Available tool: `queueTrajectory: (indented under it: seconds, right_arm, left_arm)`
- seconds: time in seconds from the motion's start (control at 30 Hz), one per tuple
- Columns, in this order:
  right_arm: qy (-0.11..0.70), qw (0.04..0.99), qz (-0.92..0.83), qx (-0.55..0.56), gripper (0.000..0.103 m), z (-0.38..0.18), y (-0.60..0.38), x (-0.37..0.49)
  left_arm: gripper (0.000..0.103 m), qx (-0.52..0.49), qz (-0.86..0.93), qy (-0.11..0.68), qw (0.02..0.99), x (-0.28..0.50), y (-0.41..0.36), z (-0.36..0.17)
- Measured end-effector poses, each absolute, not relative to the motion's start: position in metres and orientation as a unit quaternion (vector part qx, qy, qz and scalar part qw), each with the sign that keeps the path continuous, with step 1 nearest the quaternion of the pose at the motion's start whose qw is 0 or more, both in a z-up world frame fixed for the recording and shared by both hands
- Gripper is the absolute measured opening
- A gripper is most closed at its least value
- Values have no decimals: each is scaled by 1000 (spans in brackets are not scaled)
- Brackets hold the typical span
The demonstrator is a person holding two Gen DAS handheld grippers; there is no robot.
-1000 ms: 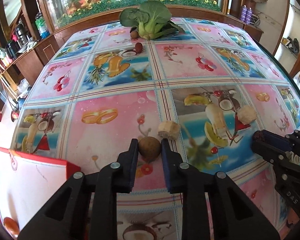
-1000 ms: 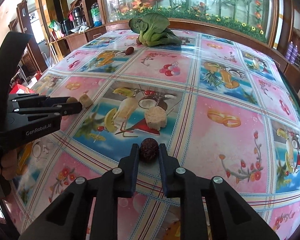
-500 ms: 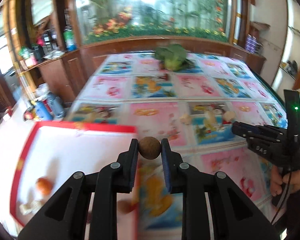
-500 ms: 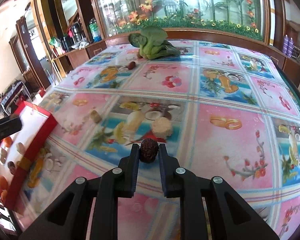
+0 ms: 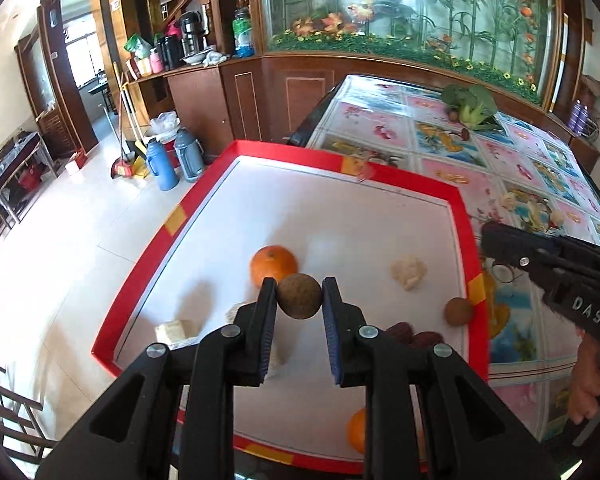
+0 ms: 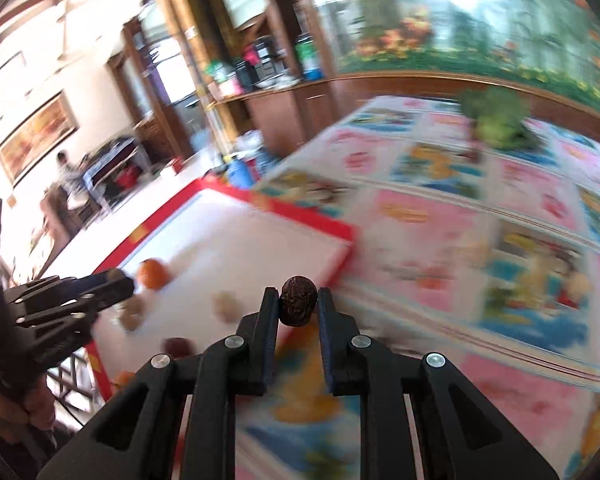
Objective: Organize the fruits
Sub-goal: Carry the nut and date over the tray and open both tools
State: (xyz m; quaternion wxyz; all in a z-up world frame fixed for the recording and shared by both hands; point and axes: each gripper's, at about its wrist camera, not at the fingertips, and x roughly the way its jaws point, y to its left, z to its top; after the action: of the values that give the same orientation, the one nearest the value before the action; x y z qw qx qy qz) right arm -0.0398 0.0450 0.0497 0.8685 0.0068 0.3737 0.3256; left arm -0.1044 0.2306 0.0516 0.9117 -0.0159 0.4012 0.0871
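My left gripper (image 5: pixel 299 296) is shut on a round brown fruit (image 5: pixel 299 296) and holds it above the red-rimmed white tray (image 5: pixel 340 168). In the tray lie an orange (image 5: pixel 273 265), a pale chunk (image 5: pixel 409 272), another brown fruit (image 5: pixel 458 311), dark red dates (image 5: pixel 414 335) and a second orange (image 5: pixel 357 432). My right gripper (image 6: pixel 299 306) is shut on a dark red wrinkled date (image 6: pixel 298 300), near the tray's right rim (image 6: pixel 342 254). That view is blurred. The right gripper also shows in the left wrist view (image 5: pixel 496 236), and the left gripper in the right wrist view (image 6: pixel 116 284).
The table has a fruit-print cloth (image 5: pixel 512 168). A green leafy vegetable (image 5: pixel 470 104) and small fruits (image 5: pixel 465 134) lie at its far end. Pale fruit pieces (image 5: pixel 508 201) lie on the cloth right of the tray. Thermos flasks (image 5: pixel 162 164) stand on the floor at left.
Both grippers have swung left from the cloth to the tray, each still holding its fruit. The left one is now over the tray's inside.
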Motion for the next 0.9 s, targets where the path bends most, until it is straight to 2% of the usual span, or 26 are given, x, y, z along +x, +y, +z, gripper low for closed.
queueTrajectory:
  seconds: [0.43, 0.9]
  right_arm:
    - [404, 833, 376, -52, 17, 30, 120, -61]
    - [428, 824, 365, -66, 18, 14, 130, -68]
  left_arm:
    - [25, -1, 100, 406, 908, -117, 248, 36]
    - [28, 38, 123, 404, 905, -114, 235, 32]
